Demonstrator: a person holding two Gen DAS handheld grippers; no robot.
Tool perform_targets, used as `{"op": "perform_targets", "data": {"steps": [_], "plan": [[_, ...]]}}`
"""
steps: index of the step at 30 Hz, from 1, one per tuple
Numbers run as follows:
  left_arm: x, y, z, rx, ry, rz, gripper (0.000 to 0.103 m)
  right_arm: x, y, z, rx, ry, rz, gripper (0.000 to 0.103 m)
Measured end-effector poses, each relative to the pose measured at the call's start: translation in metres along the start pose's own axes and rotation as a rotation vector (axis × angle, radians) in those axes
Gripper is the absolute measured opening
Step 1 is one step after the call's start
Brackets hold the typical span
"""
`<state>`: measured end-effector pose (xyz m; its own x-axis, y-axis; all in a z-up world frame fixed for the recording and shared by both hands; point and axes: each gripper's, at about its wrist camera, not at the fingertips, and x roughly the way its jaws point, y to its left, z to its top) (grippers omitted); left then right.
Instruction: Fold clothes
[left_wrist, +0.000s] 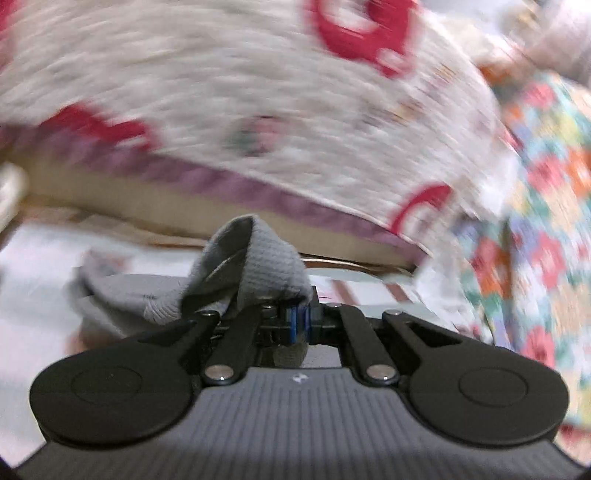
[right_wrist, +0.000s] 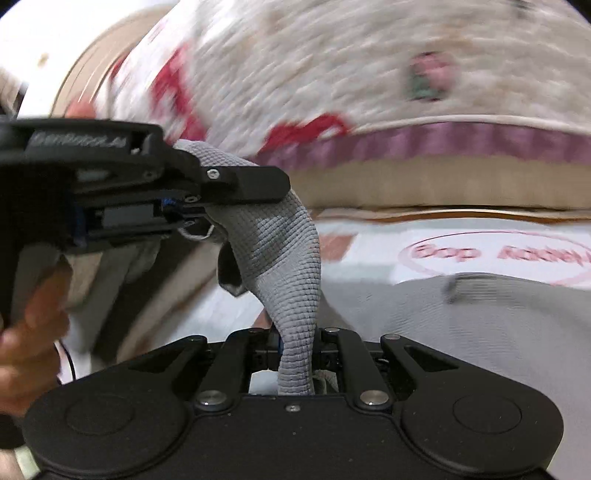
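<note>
Both claws grip one grey waffle-knit garment (right_wrist: 284, 251): the right claw (right_wrist: 295, 350) is closed on a gathered rope of the cloth that rises from between its fingers, and the left claw (right_wrist: 207, 206), seen from the right wrist view with a hand (right_wrist: 33, 325) on its handle, is clamped on the other end of the same bunch. In the left wrist view the left claw (left_wrist: 295, 317) pinches a fold of the grey cloth, the rest trailing down to the left. More of the garment spreads low at the right over a white printed sheet (right_wrist: 369, 258), in front of a quilted bed cover (right_wrist: 332, 62) with red motifs and a purple border. Risks, as judged: the claws stand close together on bunched fabric, so the cloth may twist rather than spread flat; a thin pinch may slip under pull; heavy motion blur suggests fast movement, which could drag the garment askew. Legible writing: the left claw's body bears embossed lettering too blurred to read; the sheet shows a pink oval with words resembling "Bop", the remainder unreadable.
</note>
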<state>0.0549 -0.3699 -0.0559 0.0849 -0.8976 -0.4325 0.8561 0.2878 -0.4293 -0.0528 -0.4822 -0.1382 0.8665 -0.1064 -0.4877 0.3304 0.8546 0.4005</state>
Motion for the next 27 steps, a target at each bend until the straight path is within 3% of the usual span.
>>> {"op": "perform_targets", "data": {"steps": [4, 6, 8, 10, 13, 16, 18, 22, 27], "plan": [[0.068, -0.089, 0.003, 0.094, 0.073, -0.225, 0.003, -0.049, -0.049, 0.0, 0.184, -0.149, -0.056, 0.01], [0.112, -0.134, -0.01, 0.104, 0.158, -0.325, 0.003, -0.078, -0.073, -0.006, 0.217, -0.183, -0.171, 0.01], [0.158, -0.177, -0.037, 0.124, 0.263, -0.372, 0.008, -0.105, -0.104, -0.017, 0.275, -0.195, -0.273, 0.01], [0.195, -0.197, -0.061, 0.039, 0.389, -0.406, 0.019, -0.129, -0.141, -0.037, 0.368, -0.187, -0.384, 0.01], [0.208, -0.194, -0.08, -0.051, 0.436, -0.434, 0.02, -0.152, -0.189, -0.071, 0.529, -0.162, -0.481, 0.011], [0.19, -0.173, -0.081, -0.01, 0.402, -0.38, 0.026, -0.166, -0.214, -0.093, 0.643, -0.174, -0.481, 0.011], [0.175, -0.155, -0.081, 0.037, 0.386, -0.301, 0.028, -0.172, -0.219, -0.102, 0.688, -0.201, -0.454, 0.02], [0.147, -0.121, -0.094, 0.073, 0.406, -0.18, 0.032, -0.174, -0.221, -0.101, 0.678, -0.192, -0.46, 0.023], [0.117, -0.085, -0.113, 0.097, 0.435, -0.056, 0.034, -0.189, -0.233, -0.101, 0.76, -0.223, -0.493, 0.041]]}}
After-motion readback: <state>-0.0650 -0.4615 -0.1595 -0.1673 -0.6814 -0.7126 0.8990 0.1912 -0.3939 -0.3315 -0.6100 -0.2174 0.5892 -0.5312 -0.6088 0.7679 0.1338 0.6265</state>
